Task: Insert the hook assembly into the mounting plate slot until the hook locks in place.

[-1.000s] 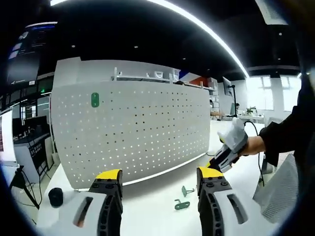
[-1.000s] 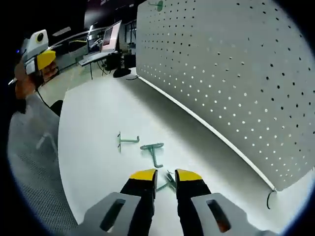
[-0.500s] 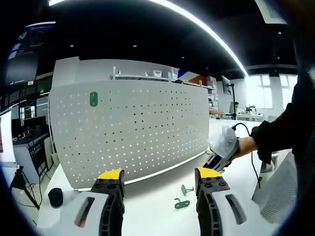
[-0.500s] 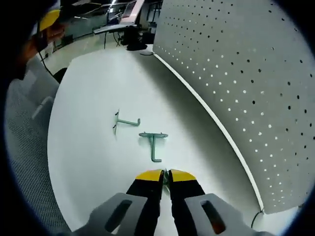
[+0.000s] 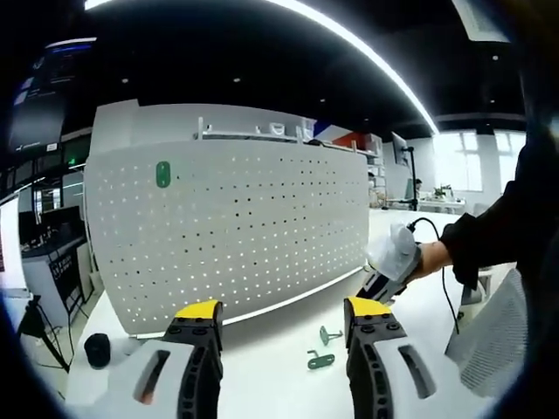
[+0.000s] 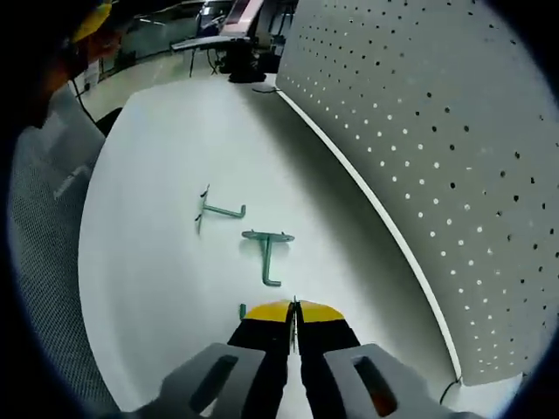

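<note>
A white pegboard mounting plate (image 5: 236, 236) stands upright on the white table, with a green hook plate (image 5: 162, 175) fixed near its upper left. My left gripper (image 5: 281, 312) is open and holds nothing, well in front of the board. Two green hooks (image 5: 321, 347) lie on the table ahead of it. A gloved hand holds my right gripper (image 5: 383, 281) low beside them. In the right gripper view, my right gripper (image 6: 294, 311) is shut on a third green hook, whose end (image 6: 242, 310) pokes out left of the jaws. Two hooks (image 6: 218, 209) (image 6: 266, 253) lie ahead, and the pegboard (image 6: 437, 131) is on the right.
A small black round object (image 5: 98, 349) sits on the table at the left near the board's end. A person's dark sleeve (image 5: 498, 236) and a mesh chair (image 6: 44, 244) border the table. A desk with monitors (image 6: 227, 35) stands beyond the far end.
My right gripper's jaws have shut on the hook that lay between them a second ago. The left gripper's view has hardly shifted.
</note>
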